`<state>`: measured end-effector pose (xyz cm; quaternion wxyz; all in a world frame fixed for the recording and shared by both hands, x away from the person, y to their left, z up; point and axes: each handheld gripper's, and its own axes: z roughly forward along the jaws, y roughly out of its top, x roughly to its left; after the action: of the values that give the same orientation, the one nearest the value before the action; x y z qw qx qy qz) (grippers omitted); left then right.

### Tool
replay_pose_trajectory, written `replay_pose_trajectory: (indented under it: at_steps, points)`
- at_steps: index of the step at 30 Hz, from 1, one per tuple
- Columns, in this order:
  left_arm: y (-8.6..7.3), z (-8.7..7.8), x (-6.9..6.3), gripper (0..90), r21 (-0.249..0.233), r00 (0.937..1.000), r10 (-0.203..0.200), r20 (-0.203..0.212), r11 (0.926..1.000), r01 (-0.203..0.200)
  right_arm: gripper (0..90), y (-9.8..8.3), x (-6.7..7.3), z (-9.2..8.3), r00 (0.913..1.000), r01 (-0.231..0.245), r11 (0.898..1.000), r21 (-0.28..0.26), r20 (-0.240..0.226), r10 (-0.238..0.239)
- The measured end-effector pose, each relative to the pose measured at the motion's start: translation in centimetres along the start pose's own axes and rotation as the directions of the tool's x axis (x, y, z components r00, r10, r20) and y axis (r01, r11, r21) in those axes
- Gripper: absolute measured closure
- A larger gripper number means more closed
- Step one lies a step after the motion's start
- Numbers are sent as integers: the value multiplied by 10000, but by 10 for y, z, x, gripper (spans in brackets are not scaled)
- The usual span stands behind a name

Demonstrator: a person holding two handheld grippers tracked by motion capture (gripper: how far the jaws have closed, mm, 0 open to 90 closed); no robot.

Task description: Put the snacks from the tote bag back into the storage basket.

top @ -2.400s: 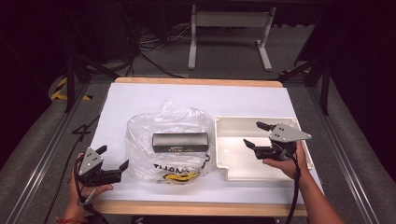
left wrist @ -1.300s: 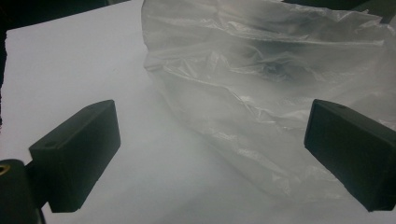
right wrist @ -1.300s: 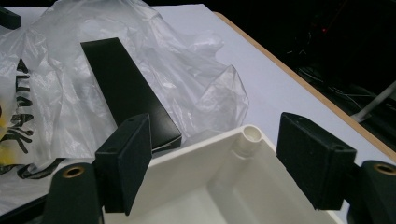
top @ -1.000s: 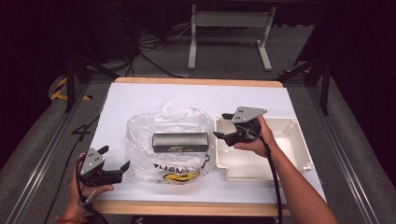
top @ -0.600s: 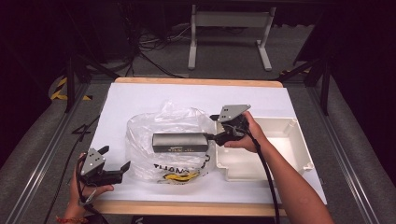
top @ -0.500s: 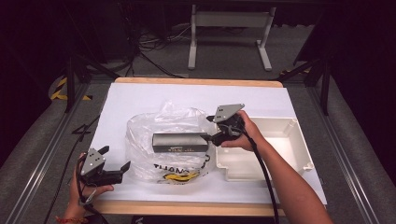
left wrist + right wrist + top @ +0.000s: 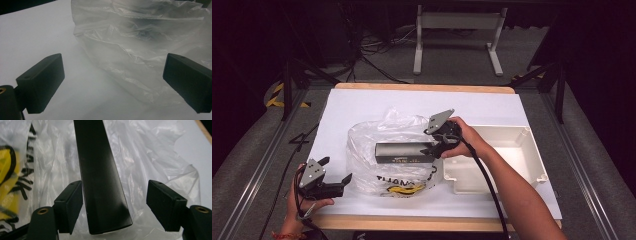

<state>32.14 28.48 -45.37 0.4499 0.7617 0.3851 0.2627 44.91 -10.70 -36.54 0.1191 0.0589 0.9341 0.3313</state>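
Observation:
A long black box (image 7: 404, 151) lies inside a clear plastic bag (image 7: 372, 145) with black and yellow print, at the middle of the white table. My right gripper (image 7: 434, 145) is at the box's right end. In the right gripper view the box (image 7: 100, 182) runs between the jaws of the right gripper (image 7: 115, 187). One jaw is at the box's side and the other stands clear of it, so the gripper is open. My left gripper (image 7: 336, 169) rests open near the bag's lower left edge. The left gripper view has the bag (image 7: 140, 37) just beyond the wide-apart jaws of the left gripper (image 7: 112, 62).
A white plastic tray (image 7: 532, 160) stands to the right of the bag, and my right forearm crosses its near left corner. The table's wooden front edge (image 7: 412, 222) runs just below my left hand. Metal rails flank the table on both sides.
My right gripper has moved left from above the tray to the right end of the black box. The left gripper has stayed in place.

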Motion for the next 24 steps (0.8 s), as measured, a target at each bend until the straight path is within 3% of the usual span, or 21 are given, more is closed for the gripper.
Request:
replay_pose_trajectory:
  at_steps: [10,15,21,24]
  points:
    - [0,0,0,45,2,10000,20,-53,10000,-20,310,4,-3,16,9953,590,9912,1184,-831,-493]
    - [0,0,0,45,16,10000,32,-14,10000,-32,313,7,-4,23,9930,773,9849,1552,-1002,-621]
    - [0,-1,0,46,14,10000,16,8,10000,-16,313,10,-5,34,9928,795,9700,2299,-1058,-563]
    - [0,0,0,46,25,10000,37,50,10000,-37,318,11,-7,37,9919,818,9704,2272,-1131,-572]
